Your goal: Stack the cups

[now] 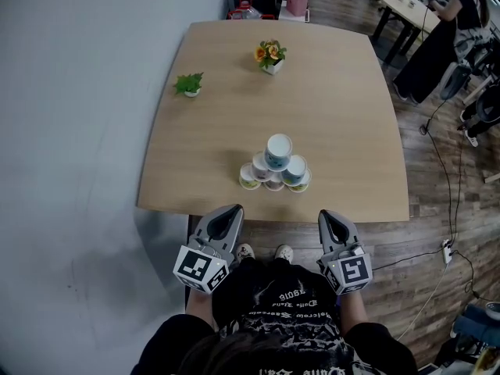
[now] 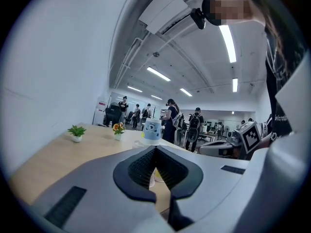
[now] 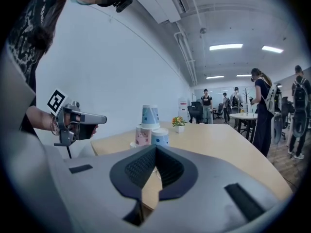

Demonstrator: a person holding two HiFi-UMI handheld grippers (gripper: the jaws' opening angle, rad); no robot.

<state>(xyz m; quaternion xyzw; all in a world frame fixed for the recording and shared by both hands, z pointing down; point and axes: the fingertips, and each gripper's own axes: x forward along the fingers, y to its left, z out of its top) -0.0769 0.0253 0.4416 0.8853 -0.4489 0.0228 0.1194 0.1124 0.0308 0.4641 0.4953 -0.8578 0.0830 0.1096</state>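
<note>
Pale wooden table [image 1: 336, 92] beside a blank wall carries the cups [image 1: 275, 172] as a small pyramid near its 6 o'clock edge, with one cup [image 1: 278, 151] set on top of the rest (a green plant [image 1: 188, 84] and a flower pot [image 1: 271, 55] stand well apart from it, towards 11 and 12). Left gripper [image 1: 231, 211] at 7 o'clock of the pile and right gripper [image 1: 329, 217] at 5 both hang off the table, each with its jaws pressed together on nothing.

in front of me a light wooden table [image 1: 336, 92] stands beside a plain pale wall [image 1: 78, 92] on my left. wood-plank floor [image 1: 426, 209] spreads right, crossed by cables [image 1: 457, 180]. strip lights [image 3: 226, 46] glow overhead.
</note>
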